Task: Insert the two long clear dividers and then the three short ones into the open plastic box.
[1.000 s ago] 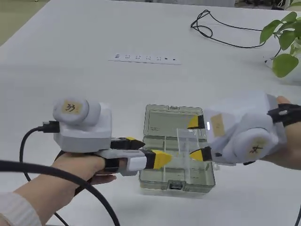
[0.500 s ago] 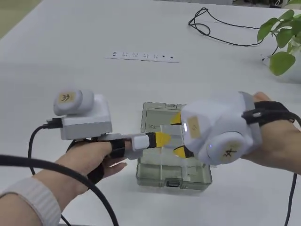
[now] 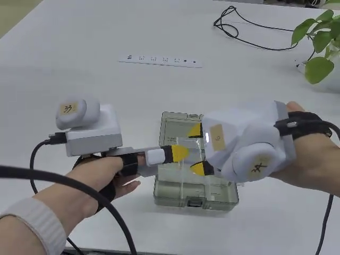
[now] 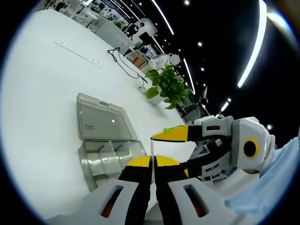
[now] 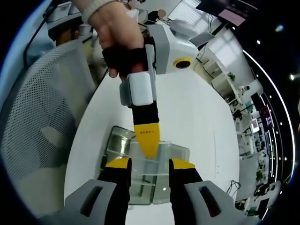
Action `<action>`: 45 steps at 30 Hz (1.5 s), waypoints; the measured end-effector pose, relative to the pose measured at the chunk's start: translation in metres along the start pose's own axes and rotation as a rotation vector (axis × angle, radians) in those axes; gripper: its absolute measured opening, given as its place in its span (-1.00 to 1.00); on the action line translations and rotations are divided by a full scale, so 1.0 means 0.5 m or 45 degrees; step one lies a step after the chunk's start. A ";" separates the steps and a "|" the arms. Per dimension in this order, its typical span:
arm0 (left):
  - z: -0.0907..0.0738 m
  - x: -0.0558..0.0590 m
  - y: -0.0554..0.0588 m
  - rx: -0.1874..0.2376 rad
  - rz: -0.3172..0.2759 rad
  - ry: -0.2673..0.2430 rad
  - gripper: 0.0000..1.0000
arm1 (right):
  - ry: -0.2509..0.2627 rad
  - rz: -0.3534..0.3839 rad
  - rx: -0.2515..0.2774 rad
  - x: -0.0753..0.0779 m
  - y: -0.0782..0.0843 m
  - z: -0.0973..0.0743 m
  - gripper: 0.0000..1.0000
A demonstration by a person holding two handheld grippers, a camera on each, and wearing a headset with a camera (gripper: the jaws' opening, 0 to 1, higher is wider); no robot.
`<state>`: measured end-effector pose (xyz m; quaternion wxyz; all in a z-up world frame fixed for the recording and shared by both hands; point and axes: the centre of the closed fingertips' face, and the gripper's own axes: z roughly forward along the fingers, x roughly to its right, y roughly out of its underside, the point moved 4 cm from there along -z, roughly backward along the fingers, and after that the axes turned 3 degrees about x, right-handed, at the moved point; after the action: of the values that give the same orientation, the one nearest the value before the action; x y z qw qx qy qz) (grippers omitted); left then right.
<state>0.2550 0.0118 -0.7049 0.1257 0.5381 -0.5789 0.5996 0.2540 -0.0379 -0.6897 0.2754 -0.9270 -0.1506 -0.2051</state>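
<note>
Pinches a thin clear divider (image 4: 152, 146) edge-on in the left gripper (image 4: 152, 161) – yellow tips almost together, only the sheet between them. Holds the right gripper (image 5: 150, 163) opposite, nose to nose with the left, its tips set wide and straddling the same divider; upper tip meets the sheet's top edge in the left gripper view, but cannot tell whether really clamped across it or just around it. Hovers both grippers just above the open plastic box (image 3: 170, 197), divider upright over the base – cannot tell whether already down in a slot. Box on the white table (image 3: 79, 79), clear lid (image 3: 178, 127) folded flat on the far side. Farther back a white power strip (image 3: 159, 59); a leafy plant (image 3: 319, 48) at the far right corner. Left hand (image 3: 101, 178) in a black glove, thick dark cord (image 3: 90, 194) trailing from that gripper's rear.
</note>
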 end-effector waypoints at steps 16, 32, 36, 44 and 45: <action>-0.024 0.030 0.017 -0.065 0.313 0.140 -1.00 | -0.168 0.379 0.194 0.027 -0.006 -0.052 -0.29; -0.040 0.061 0.047 -0.123 0.716 0.310 -1.00 | -0.630 0.479 0.170 -0.002 -0.006 -0.066 -0.65; -0.039 0.063 0.051 -0.125 0.759 0.328 -1.00 | -0.686 0.487 0.153 -0.008 -0.015 -0.066 -0.71; -0.039 0.066 0.052 -0.084 0.788 0.347 -1.00 | -0.756 0.497 0.122 -0.020 -0.025 -0.059 -0.80; -0.039 0.068 0.053 -0.079 0.789 0.352 -1.00 | -0.761 0.499 0.117 -0.022 -0.025 -0.059 -0.81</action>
<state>0.2117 0.0042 -0.6880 0.0311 0.2463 -0.7104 0.6586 0.2306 -0.0463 -0.6667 0.2948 -0.9440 -0.0529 0.1388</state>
